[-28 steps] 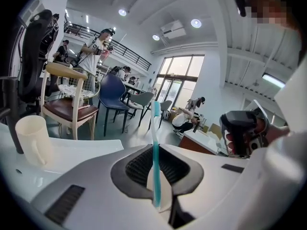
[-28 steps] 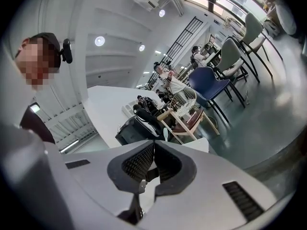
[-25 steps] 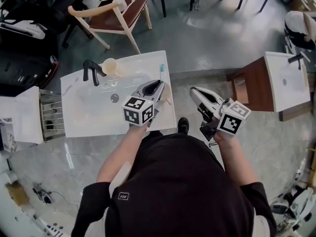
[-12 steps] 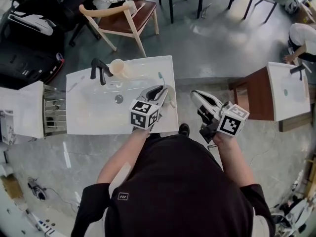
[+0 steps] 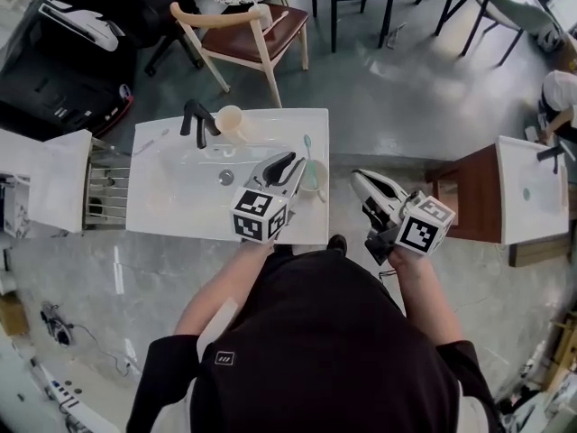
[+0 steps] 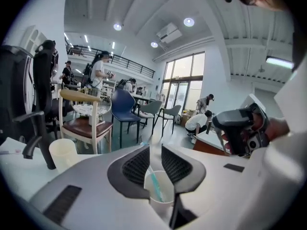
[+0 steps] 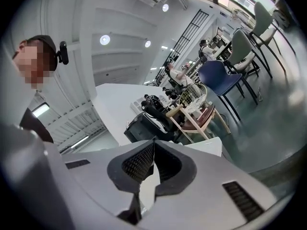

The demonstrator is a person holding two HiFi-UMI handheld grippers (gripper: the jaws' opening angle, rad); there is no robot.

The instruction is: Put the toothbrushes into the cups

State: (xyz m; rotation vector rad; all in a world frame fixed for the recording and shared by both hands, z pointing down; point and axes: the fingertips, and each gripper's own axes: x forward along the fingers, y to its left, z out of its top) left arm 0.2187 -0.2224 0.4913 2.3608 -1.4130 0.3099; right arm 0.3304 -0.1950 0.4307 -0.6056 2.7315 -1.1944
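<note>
Teal plastic toothbrush (image 6: 154, 185) stands tilted inside the white plastic cup (image 5: 315, 180) at the three o'clock edge of the white basin counter (image 5: 180, 215). Our left gripper (image 6: 154, 150) has just been opening. Its jaws sit moderately apart beside the handle without pressing it, we judge to leave it there. Our right gripper (image 7: 152, 147), at the cup's three o'clock, waits pinched together and empty.

light: bright — ceiling spots (image 6: 117, 27), window (image 6: 184, 85) | edges: fisheye-bent, dark corners | focus: sharp

I read the desk (image 5: 167, 216) as smooth, glossy white; the cup (image 6: 159, 209) as matt and pale; the toothbrush (image 6: 156, 183) as translucent teal plastic; and the chair (image 5: 216, 18) frame as pale wood.
</note>
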